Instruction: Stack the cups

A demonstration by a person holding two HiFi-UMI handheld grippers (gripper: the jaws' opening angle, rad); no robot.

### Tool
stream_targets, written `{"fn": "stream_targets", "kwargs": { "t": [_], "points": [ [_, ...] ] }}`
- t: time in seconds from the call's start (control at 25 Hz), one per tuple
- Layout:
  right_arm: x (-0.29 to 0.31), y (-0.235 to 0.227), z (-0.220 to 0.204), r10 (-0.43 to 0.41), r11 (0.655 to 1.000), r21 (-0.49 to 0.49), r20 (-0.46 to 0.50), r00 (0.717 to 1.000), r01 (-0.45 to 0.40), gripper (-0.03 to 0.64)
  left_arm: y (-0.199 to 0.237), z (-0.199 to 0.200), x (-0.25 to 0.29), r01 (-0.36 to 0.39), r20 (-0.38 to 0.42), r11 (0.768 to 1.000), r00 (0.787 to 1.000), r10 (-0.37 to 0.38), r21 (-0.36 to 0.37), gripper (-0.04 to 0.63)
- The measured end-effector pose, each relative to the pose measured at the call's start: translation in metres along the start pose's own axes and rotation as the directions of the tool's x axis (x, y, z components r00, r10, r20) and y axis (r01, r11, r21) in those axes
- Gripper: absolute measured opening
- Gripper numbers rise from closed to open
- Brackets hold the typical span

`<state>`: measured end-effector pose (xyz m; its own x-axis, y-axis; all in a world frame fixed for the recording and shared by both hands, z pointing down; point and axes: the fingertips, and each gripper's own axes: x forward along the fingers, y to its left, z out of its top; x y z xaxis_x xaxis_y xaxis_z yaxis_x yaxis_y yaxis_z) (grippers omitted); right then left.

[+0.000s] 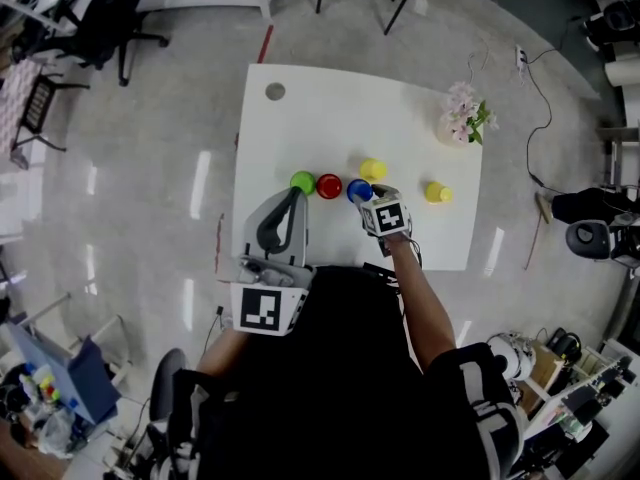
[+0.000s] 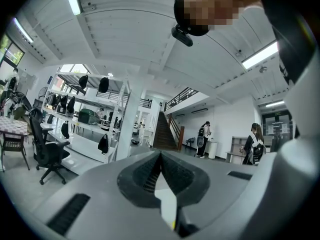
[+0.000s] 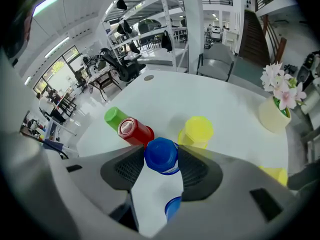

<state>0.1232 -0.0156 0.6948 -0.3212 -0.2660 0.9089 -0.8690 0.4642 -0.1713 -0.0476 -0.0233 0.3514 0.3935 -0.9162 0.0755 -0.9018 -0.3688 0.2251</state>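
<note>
Head view: blue cup (image 1: 356, 189) in tool (image 1: 362, 196)

My right tongs (image 1: 368, 196) cover half the blue cup (image 1: 354, 189) from overhead; whether the pads (image 3: 127, 170) press it, I can't tell. Below, a blue scrap (image 3: 173, 206) peeks out, mostly hidden. One yellow cup (image 3: 274, 175) sits half buried behind the tongs' body.

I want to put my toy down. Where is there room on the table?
Bare: the far left of the table around the round hole, and the stretch between hole and flower vase. Crowded: the middle row of cups, green cup to yellow cup.
</note>
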Motion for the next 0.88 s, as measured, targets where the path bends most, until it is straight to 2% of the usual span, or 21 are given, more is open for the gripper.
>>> {"fn": "stream_targets", "kwargs": {
  "t": [0.88],
  "points": [
    [0.014, 0.009, 0.004, 0.014, 1.000, -0.011, -0.019, 1.000, -0.014, 0.229, 0.009, -0.004, -0.002, -0.020, -0.018, 1.000, 1.000, 0.020, -0.009, 0.021]
  ]
}}
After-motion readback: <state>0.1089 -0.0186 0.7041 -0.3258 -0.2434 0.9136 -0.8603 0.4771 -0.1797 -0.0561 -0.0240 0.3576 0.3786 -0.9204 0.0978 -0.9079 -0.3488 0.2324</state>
